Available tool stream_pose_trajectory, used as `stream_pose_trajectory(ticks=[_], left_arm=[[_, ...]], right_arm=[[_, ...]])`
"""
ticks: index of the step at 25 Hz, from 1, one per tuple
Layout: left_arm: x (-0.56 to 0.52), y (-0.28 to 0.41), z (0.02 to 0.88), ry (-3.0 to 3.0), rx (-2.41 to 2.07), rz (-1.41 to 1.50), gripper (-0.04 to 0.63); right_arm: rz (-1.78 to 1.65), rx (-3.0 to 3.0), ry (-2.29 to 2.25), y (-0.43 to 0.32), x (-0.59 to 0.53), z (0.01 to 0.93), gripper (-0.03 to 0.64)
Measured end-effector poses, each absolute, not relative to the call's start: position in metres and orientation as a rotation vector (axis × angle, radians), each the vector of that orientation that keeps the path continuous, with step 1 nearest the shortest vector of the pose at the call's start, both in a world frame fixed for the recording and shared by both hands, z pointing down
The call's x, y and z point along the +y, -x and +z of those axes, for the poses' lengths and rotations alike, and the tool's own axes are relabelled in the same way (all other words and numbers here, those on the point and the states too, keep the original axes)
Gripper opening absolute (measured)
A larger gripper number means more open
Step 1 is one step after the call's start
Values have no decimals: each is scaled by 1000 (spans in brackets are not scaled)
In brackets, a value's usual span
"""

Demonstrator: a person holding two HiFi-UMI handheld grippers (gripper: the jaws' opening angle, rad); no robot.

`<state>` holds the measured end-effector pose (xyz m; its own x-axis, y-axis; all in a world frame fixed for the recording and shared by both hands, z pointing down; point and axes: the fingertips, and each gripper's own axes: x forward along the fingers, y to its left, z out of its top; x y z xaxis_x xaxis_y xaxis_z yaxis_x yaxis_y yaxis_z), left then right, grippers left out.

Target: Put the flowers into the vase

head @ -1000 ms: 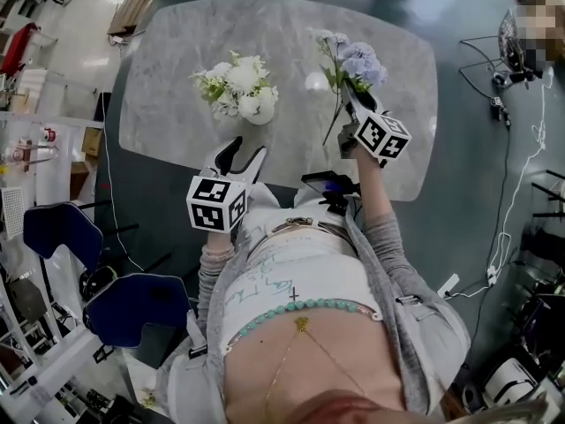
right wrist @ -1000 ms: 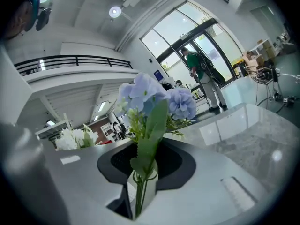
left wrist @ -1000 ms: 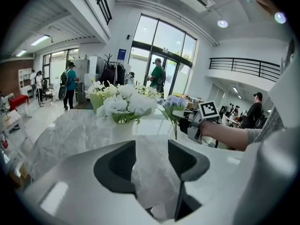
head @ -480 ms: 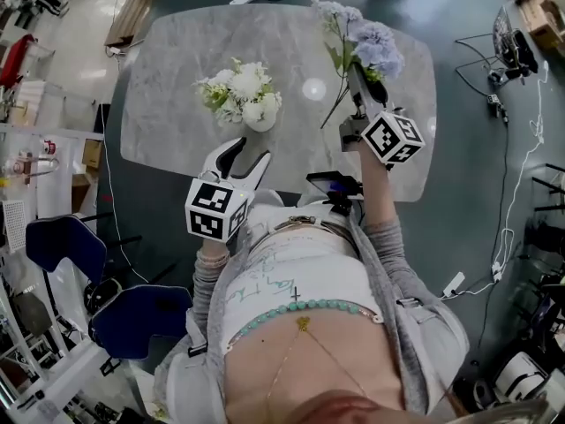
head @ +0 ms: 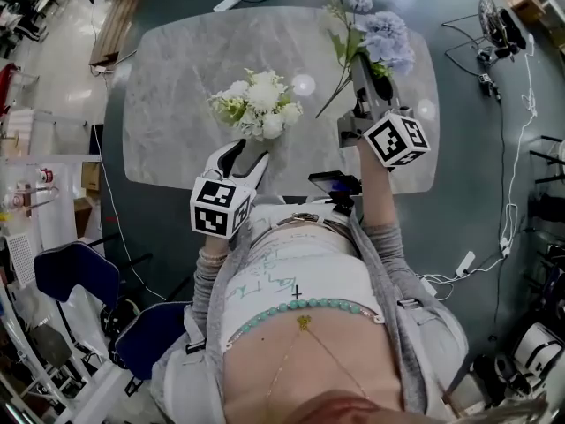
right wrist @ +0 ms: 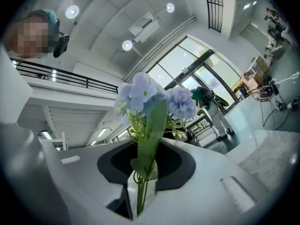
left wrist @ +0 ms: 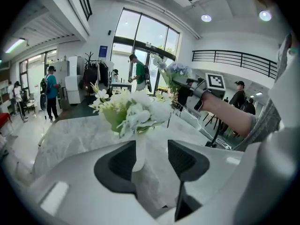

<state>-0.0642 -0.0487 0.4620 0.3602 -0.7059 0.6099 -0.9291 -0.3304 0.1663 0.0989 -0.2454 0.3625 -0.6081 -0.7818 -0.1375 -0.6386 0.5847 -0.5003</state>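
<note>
blue flowers held up in right gripper, not yet in vase

blue flowers (head: 381, 44) – pale blue heads on green stems, clamped in the right gripper (head: 361, 67). in the right gripper view the jaws are drawn in narrow on the stems, with a broad leaf (right wrist: 152, 125) standing up in front and the blue flowers (right wrist: 149, 96) above the right gripper (right wrist: 145, 168). the heads point away from the person. the stem end (head: 327, 104) sticks out below the grip, slanting toward the vase side. the bunch is held above the right part of the table (head: 177, 87), clear of its top.

vase (head: 273, 127) – small, white, standing on the table near its front edge. it is already full of white flowers (head: 258, 102) with green leaves. it is well to the left of the blue bunch.

left gripper (head: 245, 159) – at the table's front edge, tips just short of the vase. in the left gripper view the jaws of the left gripper (left wrist: 152, 161) stand wide apart with nothing gripped. the vase (left wrist: 139, 150) shows beyond the gap, closer to the left jaw, with the white flowers (left wrist: 133, 111) over it.

around – grey marbled table, dark floor (head: 468, 193), cables (head: 508, 210) at right, blue chair (head: 75, 272) at lower left.
</note>
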Motion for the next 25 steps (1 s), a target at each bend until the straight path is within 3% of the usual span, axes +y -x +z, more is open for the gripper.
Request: stream_pose_trajectory(ticks=[12, 25], left_arm=[[-73, 96, 479, -2185, -1370, 629, 224], [-87, 79, 487, -2256, -1305, 700, 245]], right_arm=[[-551, 2378, 1139, -71, -242, 339, 107], [-638, 2308, 1035, -52, -245, 322, 101]])
